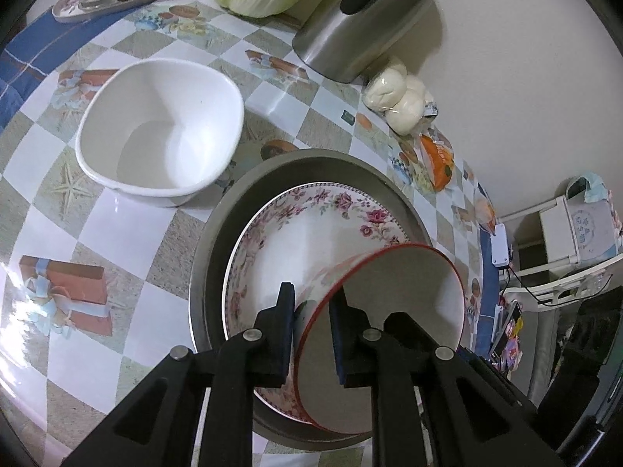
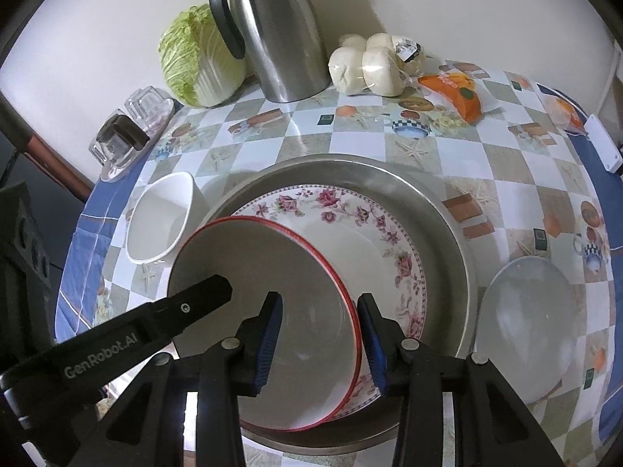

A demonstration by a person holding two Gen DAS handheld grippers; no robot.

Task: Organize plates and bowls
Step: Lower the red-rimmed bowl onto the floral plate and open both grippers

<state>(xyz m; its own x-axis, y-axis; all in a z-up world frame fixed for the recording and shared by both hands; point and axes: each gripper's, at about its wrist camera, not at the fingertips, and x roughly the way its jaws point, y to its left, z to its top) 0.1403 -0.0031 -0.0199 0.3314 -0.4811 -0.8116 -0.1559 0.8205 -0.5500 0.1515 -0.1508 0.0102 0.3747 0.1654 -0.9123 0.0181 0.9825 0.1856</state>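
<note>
A checked tablecloth [image 2: 296, 136] filled both views. On it, at frame centre, sat a wide metal basin [image 2: 436, 210], and inside that lay a floral plate [image 2: 350, 210]. Tilted over the plate's left part was a red-rimmed bowl [image 2: 264, 264]. The left gripper [image 1: 311, 325] was clamped on that bowl's rim (lower centre of its own view), one pad on each side of the wall. The right gripper [image 2: 320, 336] stood parted astride the bowl's right rim; contact could not be told. A white bowl [image 1: 159, 128] sat left of the basin.
</note>
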